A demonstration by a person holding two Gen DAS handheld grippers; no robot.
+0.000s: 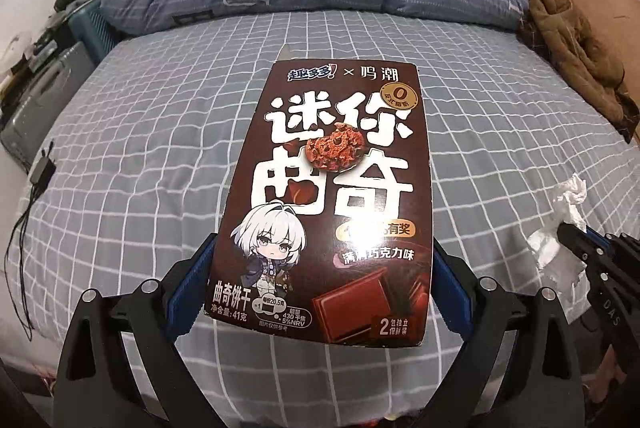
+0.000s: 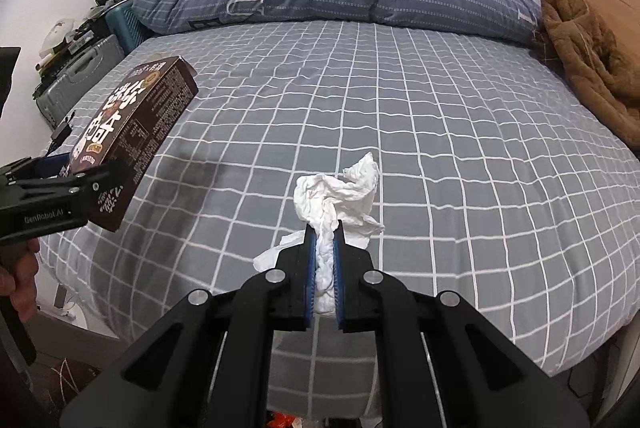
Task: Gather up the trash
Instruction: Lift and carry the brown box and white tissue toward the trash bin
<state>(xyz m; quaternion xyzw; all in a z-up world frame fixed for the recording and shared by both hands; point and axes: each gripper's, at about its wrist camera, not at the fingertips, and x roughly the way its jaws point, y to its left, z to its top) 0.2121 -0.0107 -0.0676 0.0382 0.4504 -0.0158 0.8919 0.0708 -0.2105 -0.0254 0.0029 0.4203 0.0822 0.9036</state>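
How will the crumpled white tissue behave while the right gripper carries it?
The crumpled white tissue probably stays floppy: its loose end flares beyond the right gripper. It looks light and compressible, pinched thin between the jaws, so it likely won't slip.

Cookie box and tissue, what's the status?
Left gripper shut on cookie box. Right gripper shut on crumpled tissue. Both above the bed; nothing blocking.

Black jaws, blue pads (image 2: 310, 268), silver rivets, "GenRobot.AI" lettering.
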